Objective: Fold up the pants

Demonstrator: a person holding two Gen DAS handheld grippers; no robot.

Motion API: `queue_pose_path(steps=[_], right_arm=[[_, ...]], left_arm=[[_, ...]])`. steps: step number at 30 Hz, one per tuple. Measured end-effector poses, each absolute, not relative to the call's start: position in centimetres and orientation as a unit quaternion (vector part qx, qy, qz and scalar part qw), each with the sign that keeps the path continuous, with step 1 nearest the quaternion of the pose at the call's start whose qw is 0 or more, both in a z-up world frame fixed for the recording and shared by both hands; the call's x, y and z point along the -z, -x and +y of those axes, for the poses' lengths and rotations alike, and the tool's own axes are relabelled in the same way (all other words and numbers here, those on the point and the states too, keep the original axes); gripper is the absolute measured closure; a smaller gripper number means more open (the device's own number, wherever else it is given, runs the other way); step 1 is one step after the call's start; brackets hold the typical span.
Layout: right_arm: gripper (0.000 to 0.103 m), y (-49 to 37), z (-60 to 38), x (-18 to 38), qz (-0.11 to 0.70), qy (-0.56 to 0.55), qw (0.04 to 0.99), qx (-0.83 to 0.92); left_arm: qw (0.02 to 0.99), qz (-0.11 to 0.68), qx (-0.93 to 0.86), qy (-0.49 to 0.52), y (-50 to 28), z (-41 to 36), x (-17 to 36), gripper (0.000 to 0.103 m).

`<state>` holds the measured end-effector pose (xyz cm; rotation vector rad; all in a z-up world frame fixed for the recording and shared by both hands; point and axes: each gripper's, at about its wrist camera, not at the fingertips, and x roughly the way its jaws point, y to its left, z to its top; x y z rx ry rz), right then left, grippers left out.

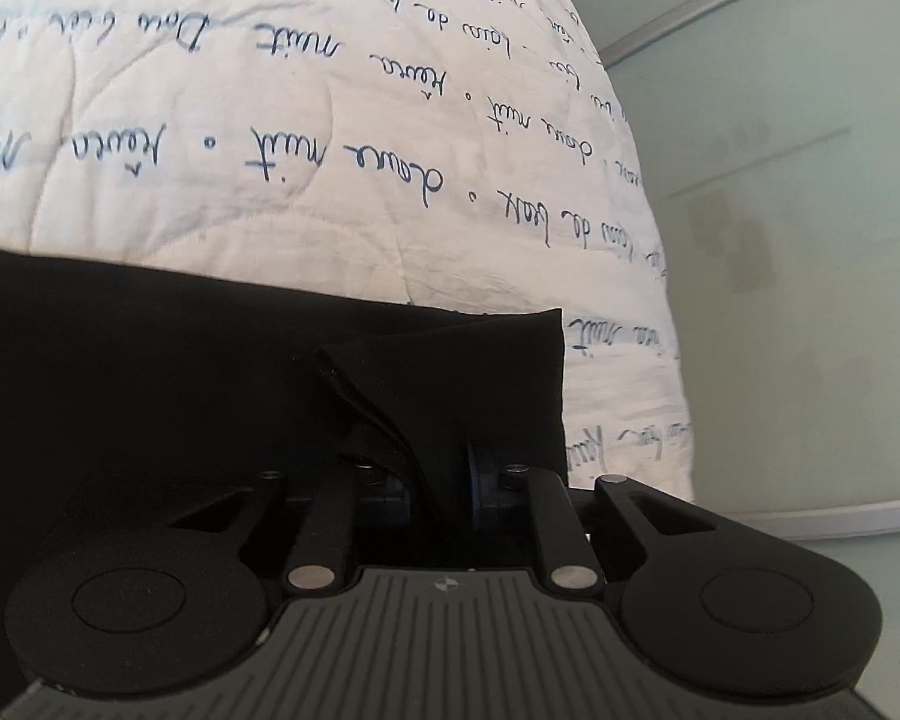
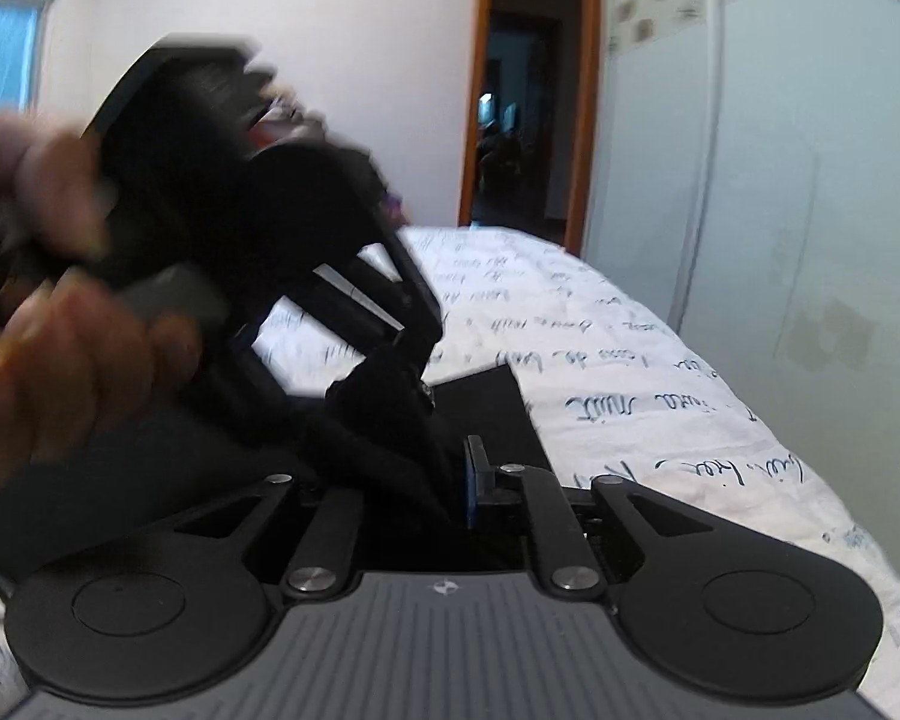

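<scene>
Nearest in the left wrist view, the left gripper (image 1: 444,480) has its jaws drawn in on a raised fold of the black pants (image 1: 150,372); dark cloth fills the narrow gap between the two pads, and a blue pad face shows on the right side of that pinch. The fold stands up in a small peak just beyond the fingertips, close to the pants' right edge. From there the pants spread flat to the left across the near part of the bed, their far edge running straight over the white quilt (image 1: 270,120) printed with dark handwritten script. Right of the quilt lies a pale green surface with a white strip.

In the right wrist view, the right gripper (image 2: 450,480) is likewise clamped on a bunch of the same black cloth (image 2: 486,420), the blue pad of its right finger pressed to the fabric. Just beyond, the other gripper (image 2: 390,372), blurred, hangs tips-down on the pants close by, with a blurred hand (image 2: 60,300) at the left wrapped round its handle. Past them the quilt (image 2: 630,360) runs away toward a wood-framed doorway (image 2: 528,90) in the far wall.
</scene>
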<state>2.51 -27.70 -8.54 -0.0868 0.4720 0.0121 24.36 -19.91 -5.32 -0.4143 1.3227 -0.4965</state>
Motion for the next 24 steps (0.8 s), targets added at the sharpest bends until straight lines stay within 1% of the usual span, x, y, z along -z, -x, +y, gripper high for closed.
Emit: queue_pose_path(steps=[5,7,9,13,15,20,24], right_arm=[[0.092,-2.0,-25.3,8.7,0.235,0.154,0.96,0.011],[0.095,-1.7,-24.4,8.4,0.234,0.169,0.957,-0.002],[0.095,-1.3,-23.2,7.7,0.228,0.187,0.955,-0.009],[0.095,-0.9,-19.8,6.1,0.212,0.181,0.959,-0.057],[0.095,-1.2,-17.6,5.8,0.219,0.164,0.957,-0.096],[0.095,-2.0,-11.3,5.5,0.234,0.148,0.943,-0.184],[0.095,-2.2,-6.6,6.7,0.249,0.171,0.926,-0.229]], left_arm=[[0.759,0.588,0.24,0.147,-24.1,-19.9,3.4,0.09],[0.76,0.586,0.246,0.137,-24.0,-19.1,2.4,0.09],[0.768,0.574,0.255,0.125,-23.8,-17.3,0.9,0.09],[0.793,0.549,0.238,0.116,-23.4,-11.8,-0.9,0.09],[0.798,0.548,0.22,0.12,-23.2,-8.6,-1.0,0.094],[0.804,0.552,0.163,0.152,-22.2,0.4,0.2,0.094],[0.8,0.559,0.117,0.182,-21.6,6.3,2.1,0.094]])
